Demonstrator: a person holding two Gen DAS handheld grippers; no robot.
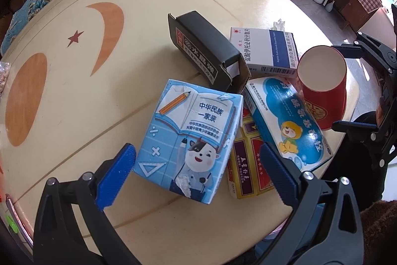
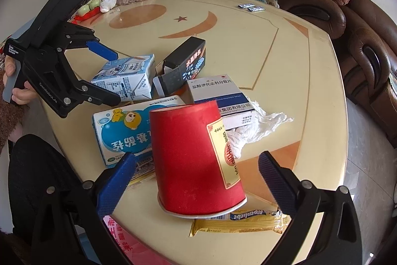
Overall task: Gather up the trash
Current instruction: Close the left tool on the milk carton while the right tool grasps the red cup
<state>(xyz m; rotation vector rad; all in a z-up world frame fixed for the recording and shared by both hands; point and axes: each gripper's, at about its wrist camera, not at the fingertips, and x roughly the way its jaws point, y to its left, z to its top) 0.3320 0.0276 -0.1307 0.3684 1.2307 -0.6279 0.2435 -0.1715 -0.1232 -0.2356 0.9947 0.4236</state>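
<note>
Blue milk carton (image 1: 188,143) sits between your wide left tongs (image 1: 196,175), ready for pinching; your right tongs (image 2: 197,180), equally wide, straddle the upturned red cup (image 2: 196,160) near the counter (image 2: 285,61) edge.

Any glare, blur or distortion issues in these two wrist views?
Left wrist: window glare washes out the table behind the boxes; strong fisheye bending at the edges; milk carton print sharp. Right wrist: even light, red cup in focus, black vignette corners, sofa curved by the lens.
</note>
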